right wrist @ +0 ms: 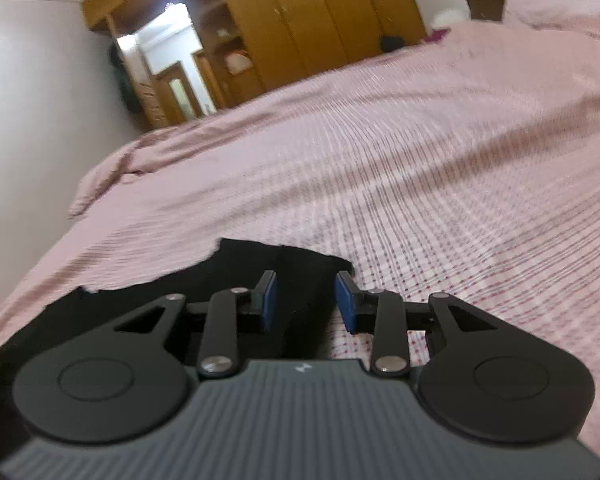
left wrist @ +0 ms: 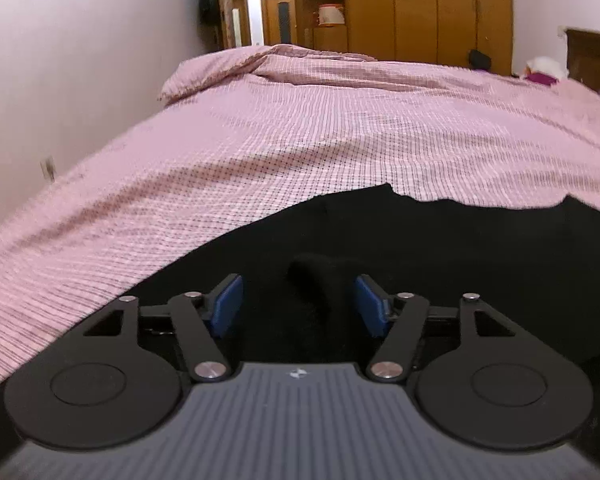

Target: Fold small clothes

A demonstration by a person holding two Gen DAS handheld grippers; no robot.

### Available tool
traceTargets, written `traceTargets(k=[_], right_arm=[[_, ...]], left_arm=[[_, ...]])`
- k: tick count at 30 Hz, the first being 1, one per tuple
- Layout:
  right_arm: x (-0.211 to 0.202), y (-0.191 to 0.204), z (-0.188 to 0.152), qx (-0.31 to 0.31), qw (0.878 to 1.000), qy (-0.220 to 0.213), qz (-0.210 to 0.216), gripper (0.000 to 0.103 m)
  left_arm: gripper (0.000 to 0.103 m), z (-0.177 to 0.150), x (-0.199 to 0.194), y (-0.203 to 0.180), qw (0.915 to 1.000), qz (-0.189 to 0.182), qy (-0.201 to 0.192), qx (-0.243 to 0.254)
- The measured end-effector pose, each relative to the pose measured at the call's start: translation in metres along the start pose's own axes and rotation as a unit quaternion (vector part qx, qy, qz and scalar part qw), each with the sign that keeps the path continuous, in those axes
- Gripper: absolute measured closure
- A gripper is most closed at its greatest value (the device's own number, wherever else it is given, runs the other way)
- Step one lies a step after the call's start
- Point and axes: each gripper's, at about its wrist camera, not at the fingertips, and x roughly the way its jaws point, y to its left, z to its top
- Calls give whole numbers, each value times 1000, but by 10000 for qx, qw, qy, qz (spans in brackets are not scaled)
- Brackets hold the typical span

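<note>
A black garment lies flat on the pink checked bedcover, near its front edge. In the left wrist view my left gripper stands open above the cloth. A small raised fold of the black fabric sits between its blue pads without touching them. In the right wrist view my right gripper is open over the garment's right edge. A strip of black cloth runs between its blue pads, which do not press on it.
The pink bedcover stretches far ahead, bunched up at its far left end. A wooden wardrobe and a doorway stand beyond the bed. A white wall runs along the left. Pillows and a headboard are at the far right.
</note>
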Motion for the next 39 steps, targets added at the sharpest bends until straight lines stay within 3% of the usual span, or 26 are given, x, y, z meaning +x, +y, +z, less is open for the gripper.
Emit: traceTargets(k=[5,8,14,19,21,22,31,39], right_arm=[[-9,17,-19,-384,9980,492,9,66],[9,16,-41,-447,9960,742,-229,68],[13,8,-45,-210,9977,636,-80,67],[6,7,-40,-136,9978,649,-64,62],[0,11,-38,-136,9978,645,-72,48],[-5,15,-37,-134,9981,602,-56,47],[-52,47,-33,-401,9983,412,118,46],[-80,60,-48,-449,9972,579,169,46]], left_arm=[[31,-16,18,-2,9992,175,366,-18],[26,-22,25,2,9993,129,310,-164],[24,-24,23,4,9994,70,271,-227],[24,-18,-4,13,9987,84,265,-437],[24,-18,-22,20,9986,157,168,-474],[24,-18,-32,24,9985,216,116,-481],[24,-35,-88,74,9936,739,153,-838],[24,-67,-112,96,9923,850,443,-782]])
